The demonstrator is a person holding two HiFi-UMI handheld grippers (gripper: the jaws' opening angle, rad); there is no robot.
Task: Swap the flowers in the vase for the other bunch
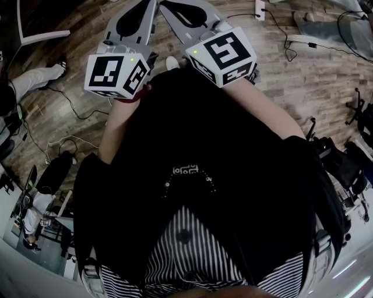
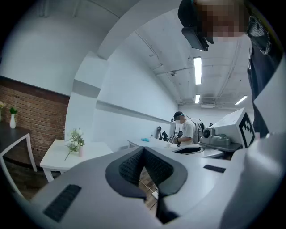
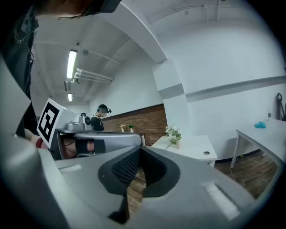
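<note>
A small vase [image 2: 81,151] with white flowers [image 2: 76,135] stands on a low white table [image 2: 53,156], far off in the left gripper view. A green sprig [image 2: 69,151] leans beside it. The right gripper view shows the same vase of flowers [image 3: 174,134] on that table [image 3: 192,150], also far away. My left gripper [image 2: 143,150] is shut and holds nothing. So is my right gripper [image 3: 140,150]. In the head view both grippers [image 1: 135,23] [image 1: 192,14] are held side by side in front of my chest, above a wooden floor.
Another person [image 2: 183,129] works at a long white bench [image 2: 152,142]. A brick wall [image 3: 143,120] has small vases [image 3: 126,128] in front of it. A second white table [image 3: 263,138] carries a blue thing [image 3: 260,125]. Cables [image 1: 70,105] lie on the floor.
</note>
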